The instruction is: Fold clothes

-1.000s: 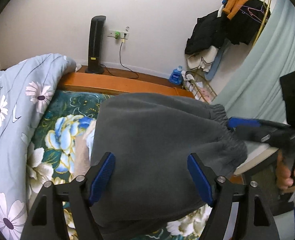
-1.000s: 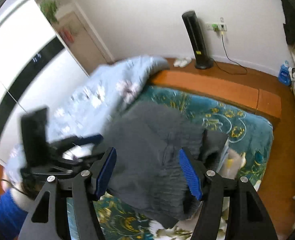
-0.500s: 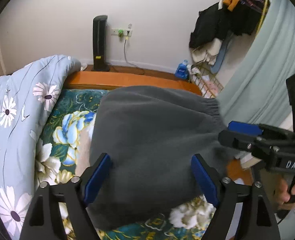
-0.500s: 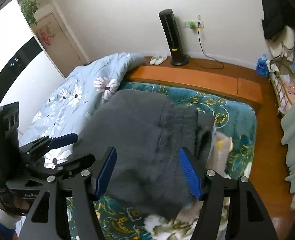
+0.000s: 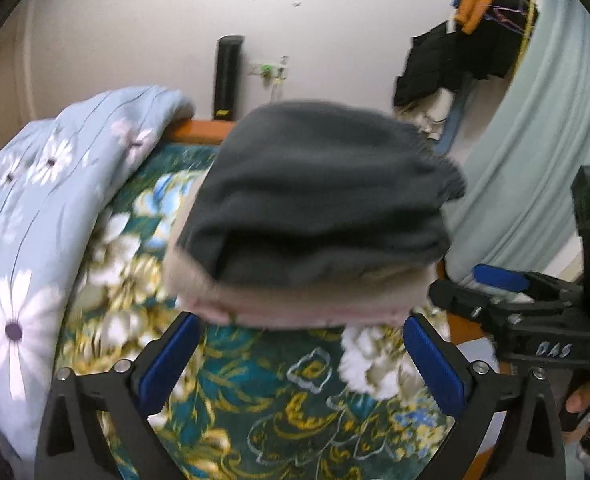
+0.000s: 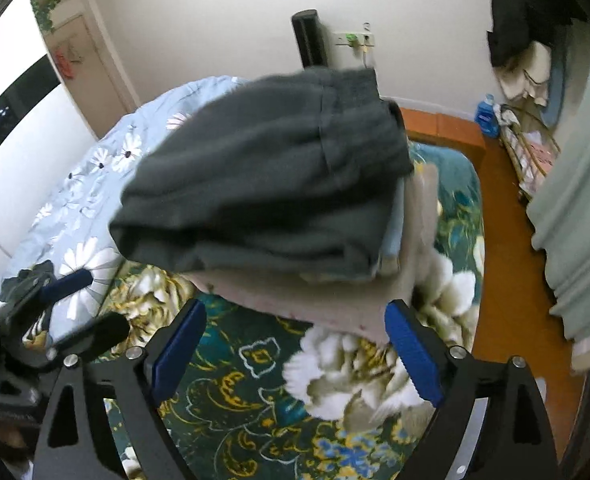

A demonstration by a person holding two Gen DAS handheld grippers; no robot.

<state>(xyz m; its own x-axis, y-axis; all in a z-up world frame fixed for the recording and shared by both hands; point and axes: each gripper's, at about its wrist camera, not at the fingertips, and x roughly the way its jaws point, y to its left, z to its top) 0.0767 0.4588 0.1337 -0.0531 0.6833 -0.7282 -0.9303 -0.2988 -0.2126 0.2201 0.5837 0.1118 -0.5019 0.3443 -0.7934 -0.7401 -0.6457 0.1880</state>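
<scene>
Your left hand-held gripper (image 5: 303, 360) stands with its jaws spread wide and nothing between the blue pads (image 5: 171, 358). Your right hand-held gripper (image 6: 295, 354) is likewise spread wide, holding nothing.

The folded dark grey garment (image 5: 319, 196) lies directly ahead of both grippers, just beyond the fingertips, clear of the pads in both views. It tops a stack: beneath it sits a pale pink folded piece (image 5: 303, 300), and the right wrist view shows a light blue layer (image 6: 393, 236) between the two at the stack's right edge. The grey garment's ribbed band (image 6: 355, 92) faces away from the right gripper, at the far right corner.

The stack rests on the bed's teal floral blanket (image 5: 295, 404), which fills the ground beneath your gripper fingers. A light blue daisy-print quilt (image 5: 43, 208) lies bunched to the left of the stack.

In the left wrist view, the right gripper appears at the right edge, beside the stack. Both frames are motion-blurred around the stack; finer fold detail cannot be confirmed.
</scene>
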